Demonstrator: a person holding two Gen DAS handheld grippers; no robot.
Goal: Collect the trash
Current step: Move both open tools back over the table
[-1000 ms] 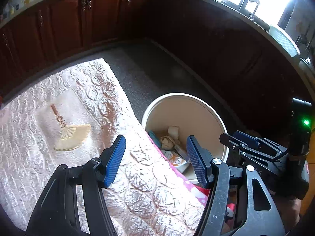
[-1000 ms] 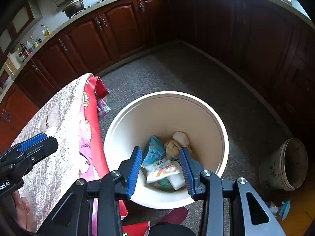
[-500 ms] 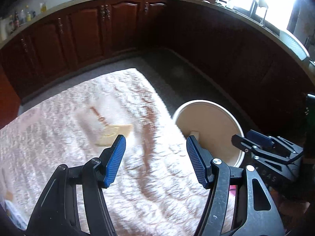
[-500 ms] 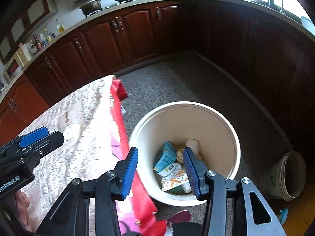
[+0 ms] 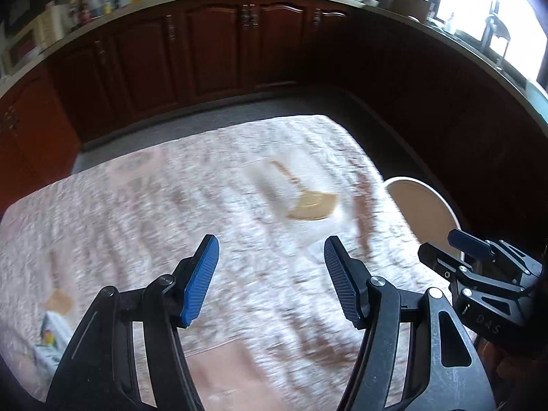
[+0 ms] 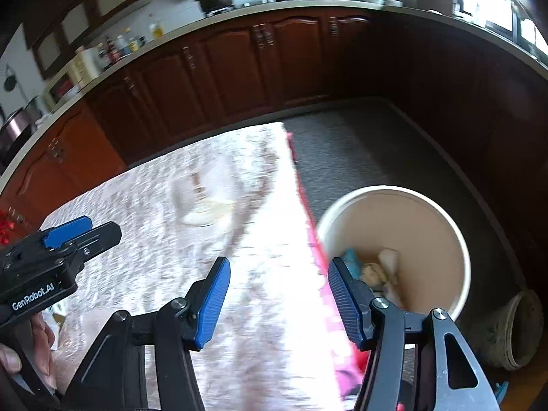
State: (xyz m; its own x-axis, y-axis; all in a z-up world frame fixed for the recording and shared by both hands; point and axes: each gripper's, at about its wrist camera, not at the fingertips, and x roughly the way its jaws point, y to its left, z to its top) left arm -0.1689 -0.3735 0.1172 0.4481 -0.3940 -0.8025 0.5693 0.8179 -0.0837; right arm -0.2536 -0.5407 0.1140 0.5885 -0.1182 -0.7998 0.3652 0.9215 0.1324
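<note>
A white round bin [image 6: 394,250] stands on the floor to the right of the table, with snack wrappers and crumpled paper [image 6: 376,270] in its bottom. In the left wrist view only its rim [image 5: 421,205] shows past the table edge. My left gripper [image 5: 270,246] hangs open over the pale patterned tablecloth [image 5: 205,205] with nothing between its fingers. A small printed wrapper [image 5: 51,339] lies on the cloth at the lower left of that view. My right gripper [image 6: 277,267] is over the table's right edge, its jaws opening and nothing between them.
Dark wooden cabinets [image 5: 212,51] curve around the room under a counter with pans and bottles. Grey floor [image 6: 359,150] lies between table and cabinets. A dirty old bucket [image 6: 513,328] sits on the floor right of the bin. A red-pink cloth edge [image 6: 318,257] hangs at the table's side.
Both grippers have swung left, away from the bin and over the table. The right jaws have spread wider. The bin has slid toward the right of both views.
</note>
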